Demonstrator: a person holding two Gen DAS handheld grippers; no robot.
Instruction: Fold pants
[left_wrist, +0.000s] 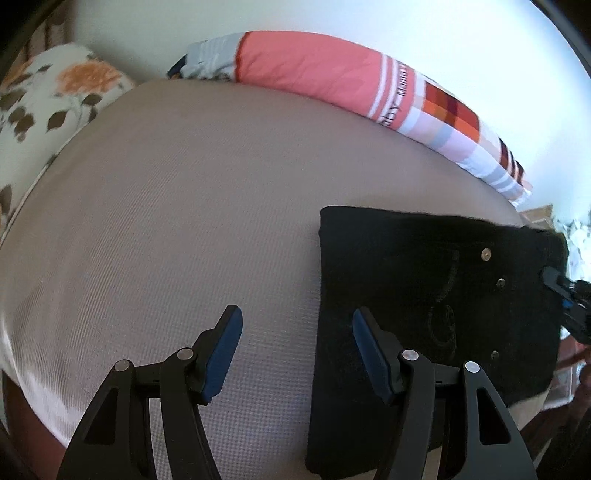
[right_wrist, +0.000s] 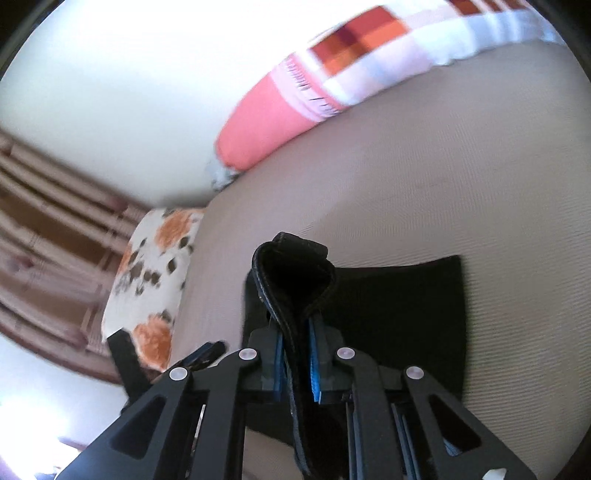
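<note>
The black pants (left_wrist: 436, 314) lay folded into a compact slab on the beige bed (left_wrist: 184, 221), ahead and to the right of the left tongs (left_wrist: 297, 349). Their long axis ran roughly away from those tongs, and their far edge pointed toward the striped bolster (left_wrist: 332, 74) along the wall.

The left wrist view showed the top face of the slab, with metal rivets and faint stitching. It also showed the right tongs (left_wrist: 554, 278) touching the slab's right edge. The right wrist view showed instead a thick hemmed band of the pants (right_wrist: 295, 280) lifted off the bed and curling over. The rest of the slab lay flat to the right of it. Which part of the garment that band was could not be told, perhaps the waistband.

The left tongs stood wide apart, holding nothing, with the right pad (left_wrist: 369, 354) over the near left corner of the pants. The right tongs (right_wrist: 297, 360) were clamped tight on the raised band. A floral pillow (right_wrist: 151, 277) lay off to their left.
</note>
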